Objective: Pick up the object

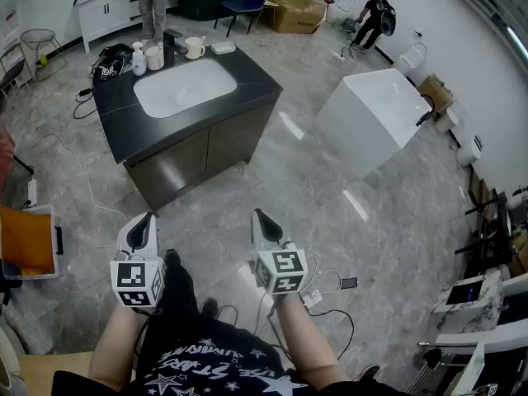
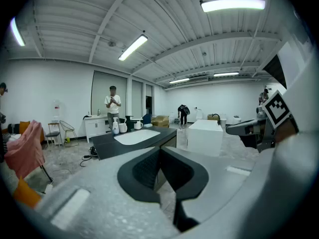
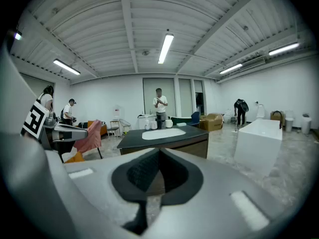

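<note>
Both grippers hang low in front of me over the marble floor, well short of the dark vanity counter (image 1: 247, 85). My left gripper (image 1: 147, 219) has its jaws together with nothing between them, and so does my right gripper (image 1: 257, 214). At the counter's far end, behind the white sink basin (image 1: 186, 87), stand a white mug (image 1: 195, 48), a pump bottle (image 1: 139, 58), a cup (image 1: 154, 58) and a flat dish (image 1: 223, 48). The left gripper view shows the left gripper (image 2: 159, 148) facing the counter (image 2: 134, 138). In the right gripper view the right gripper (image 3: 159, 151) also faces the counter (image 3: 164, 133).
A white bathtub block (image 1: 371, 118) stands right of the vanity. Cables and a phone (image 1: 349, 283) lie on the floor by my right foot. An orange bin (image 1: 25, 242) sits at the left. One person (image 1: 153, 2) stands behind the vanity, another (image 1: 375, 19) bends at the far wall.
</note>
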Motion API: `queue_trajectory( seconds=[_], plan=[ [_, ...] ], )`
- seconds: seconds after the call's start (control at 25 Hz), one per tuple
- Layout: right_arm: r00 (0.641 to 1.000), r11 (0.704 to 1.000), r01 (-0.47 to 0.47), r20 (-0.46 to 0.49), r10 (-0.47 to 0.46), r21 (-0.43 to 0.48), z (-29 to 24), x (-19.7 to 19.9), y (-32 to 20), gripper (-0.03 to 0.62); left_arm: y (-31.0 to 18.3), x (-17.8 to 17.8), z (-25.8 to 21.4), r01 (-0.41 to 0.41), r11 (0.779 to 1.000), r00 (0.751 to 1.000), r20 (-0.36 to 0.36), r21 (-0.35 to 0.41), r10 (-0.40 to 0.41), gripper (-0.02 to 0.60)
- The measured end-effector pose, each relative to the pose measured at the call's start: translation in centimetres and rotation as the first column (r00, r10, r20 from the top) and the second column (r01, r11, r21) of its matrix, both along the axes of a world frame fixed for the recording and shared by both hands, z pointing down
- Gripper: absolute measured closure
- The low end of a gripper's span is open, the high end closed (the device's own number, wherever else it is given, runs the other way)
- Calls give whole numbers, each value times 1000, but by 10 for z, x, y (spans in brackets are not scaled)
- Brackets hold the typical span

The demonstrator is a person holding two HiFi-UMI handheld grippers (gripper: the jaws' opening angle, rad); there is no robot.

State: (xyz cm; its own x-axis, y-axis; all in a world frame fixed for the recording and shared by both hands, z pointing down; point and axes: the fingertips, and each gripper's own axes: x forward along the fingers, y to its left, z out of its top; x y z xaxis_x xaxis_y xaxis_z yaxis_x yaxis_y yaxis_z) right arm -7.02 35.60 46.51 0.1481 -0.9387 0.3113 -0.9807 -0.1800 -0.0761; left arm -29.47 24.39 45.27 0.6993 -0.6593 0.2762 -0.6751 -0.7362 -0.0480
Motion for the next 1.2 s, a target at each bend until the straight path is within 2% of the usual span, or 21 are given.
queue_trajectory(
  seconds=[0.32, 0.64, 0.96, 1.2],
  plan=[
    [1000, 1000, -12, 22, 11, 7, 1, -3, 8, 591, 11, -1, 5, 1, 999, 1000, -18, -42, -2, 572],
    [1000, 999, -18, 22, 18, 37, -8, -1, 10, 591, 13, -2, -7, 1, 1000, 999, -50, -31, -3, 571],
    [1000, 999, 21, 11, -22, 40, -9, 7, -22, 584, -12, 11, -1, -2, 999, 999, -53, -52, -1, 571],
    [998, 997, 53, 13, -54, 59, -9, 28, -83, 338, -67, 38, 9, -10, 998, 998, -56, -66, 6, 571]
  ],
)
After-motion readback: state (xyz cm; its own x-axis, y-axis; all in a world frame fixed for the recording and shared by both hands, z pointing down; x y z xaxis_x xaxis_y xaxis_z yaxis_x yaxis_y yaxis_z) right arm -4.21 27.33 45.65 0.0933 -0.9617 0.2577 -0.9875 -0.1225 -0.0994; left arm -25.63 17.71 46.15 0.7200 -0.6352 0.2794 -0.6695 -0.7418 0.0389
